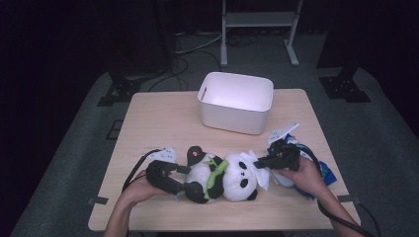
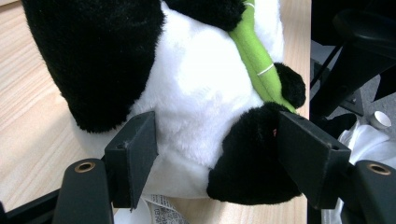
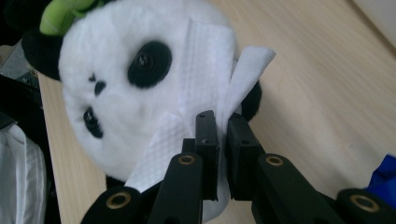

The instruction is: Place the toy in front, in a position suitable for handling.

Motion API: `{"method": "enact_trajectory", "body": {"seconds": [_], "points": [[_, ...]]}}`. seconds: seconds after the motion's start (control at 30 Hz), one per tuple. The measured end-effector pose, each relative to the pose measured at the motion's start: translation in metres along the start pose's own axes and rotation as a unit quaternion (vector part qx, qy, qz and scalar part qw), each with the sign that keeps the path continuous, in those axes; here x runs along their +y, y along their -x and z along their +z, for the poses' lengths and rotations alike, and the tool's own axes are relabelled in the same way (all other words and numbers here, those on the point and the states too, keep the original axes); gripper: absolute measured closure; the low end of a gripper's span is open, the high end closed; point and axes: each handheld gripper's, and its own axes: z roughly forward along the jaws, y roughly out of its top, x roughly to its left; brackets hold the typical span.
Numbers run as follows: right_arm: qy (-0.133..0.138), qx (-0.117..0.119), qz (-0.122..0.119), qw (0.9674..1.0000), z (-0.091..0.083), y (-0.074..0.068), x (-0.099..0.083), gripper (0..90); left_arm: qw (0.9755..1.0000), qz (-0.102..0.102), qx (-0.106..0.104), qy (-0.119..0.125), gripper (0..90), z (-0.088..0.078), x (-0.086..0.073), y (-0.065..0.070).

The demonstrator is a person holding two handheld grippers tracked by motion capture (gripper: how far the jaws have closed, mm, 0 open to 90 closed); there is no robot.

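My left tool (image 2: 212,154): clamped on the panda (image 1: 222,177) at its lower body, toy lying on the surface (image 1: 158,123).
My right tool (image 3: 224,140): pinched together on the white wipe (image 3: 205,70), against the panda's face just ahead.
Risk: I judge the thin wipe may slip or bunch if I drag hard; panda could twist in my left grip.

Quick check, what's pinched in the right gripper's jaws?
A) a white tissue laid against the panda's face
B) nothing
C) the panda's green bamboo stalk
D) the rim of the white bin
A: in the right gripper view the right gripper has its jaws nearly shut on the white tissue, which lies across the panda toy's face.
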Motion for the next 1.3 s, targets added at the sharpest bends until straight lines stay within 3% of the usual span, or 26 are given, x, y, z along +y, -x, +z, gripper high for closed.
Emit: {"method": "enact_trajectory", "body": {"seconds": [0.23,0.43,0.63,0.83,1.1,1.2,1.3], "points": [[0.014,0.008,-0.010,0.9998,-0.008,-0.020,-0.011,83.7,1.0000,0.000,0.001,0.000,29.0,0.000,0.000,0.000],[0.014,0.014,-0.041,0.9990,-0.007,-0.043,-0.001,83.6,1.0000,-0.001,0.002,-0.001,28.9,0.000,0.001,0.000],[0.012,0.024,-0.074,0.9969,-0.003,-0.063,0.024,83.7,1.0000,-0.001,0.002,0.001,28.8,0.000,0.001,0.000],[0.004,0.037,-0.119,0.9922,0.008,-0.085,0.057,83.7,1.0000,0.001,0.005,0.001,28.6,0.000,0.002,0.002],[-0.032,0.040,-0.162,0.9855,0.040,-0.104,0.100,83.7,1.0000,0.005,0.006,-0.001,28.5,0.000,0.002,0.002],[-0.053,0.028,-0.180,0.9819,0.054,-0.108,0.113,83.7,0.9999,0.006,0.008,-0.002,28.5,0.000,0.003,0.003],[-0.062,0.021,-0.186,0.9804,0.064,-0.108,0.124,83.8,0.9999,0.008,0.010,-0.003,28.4,0.000,0.003,0.003]]}}
